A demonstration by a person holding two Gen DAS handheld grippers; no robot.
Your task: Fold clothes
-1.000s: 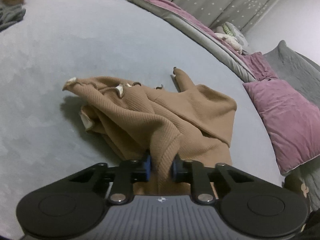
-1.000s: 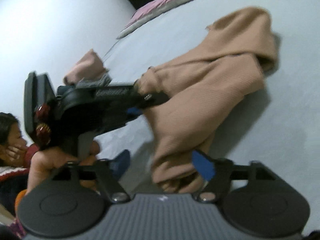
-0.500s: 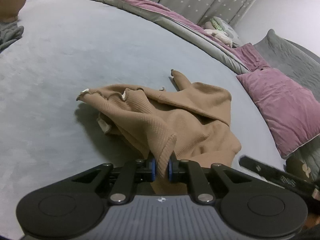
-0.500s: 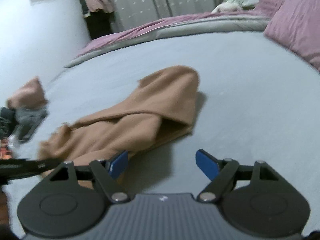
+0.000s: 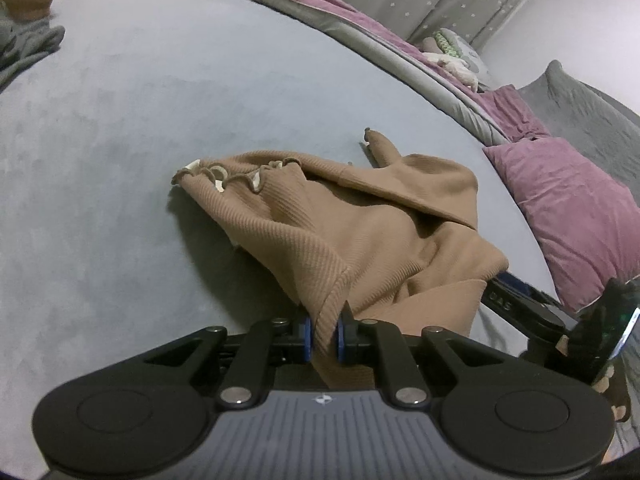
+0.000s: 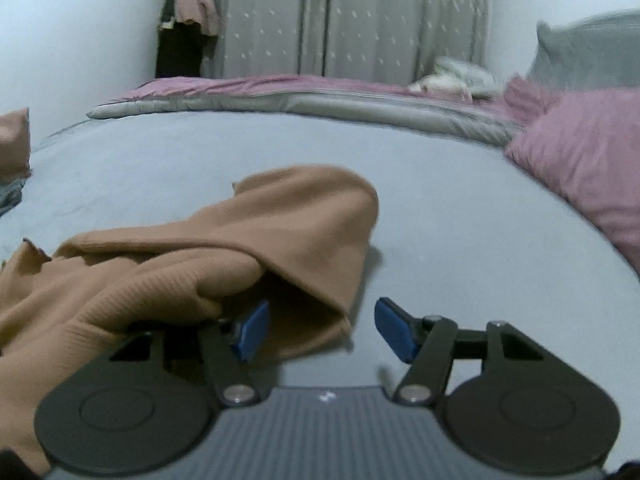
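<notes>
Your left hand-held gripper [image 5: 323, 334] is pinching a ribbed edge of the tan knit top [image 5: 360, 232], the blue pads pressed against the fold of fabric that runs down between them. From that pinch the cloth rises and spreads away from you in a crumpled heap across the grey-blue bed [image 5: 160, 120]. The top lies rumpled towards the bed's right-hand side, nearer the pillow edge than the far left corner. A frilled hem [image 5: 236, 172] with pale lining showing sits at the heap's far left end, and a narrow tip [image 5: 374, 140] of fabric pokes out towards the far edge of the bed.

Your right hand-held gripper [image 6: 316, 330] is spread wide, with nothing clamped. Its left blue pad [image 6: 252, 330] sits just under an overhanging fold of the tan knit top [image 6: 224, 264], touching or almost touching it; motion blur makes that hard to judge. The right pad [image 6: 394, 334] hangs over bare bed cover [image 6: 460, 220], apart from the cloth. In the left wrist view the same gripper comes in from the lower right, beside the heap's near right corner.

A purple pillow [image 5: 572, 216] rests along the bed's right edge, with a grey pillow [image 5: 588, 108] behind it. A folded grey-and-purple quilt [image 6: 320, 100] lines the far edge, before star-dotted curtains [image 6: 340, 16].
</notes>
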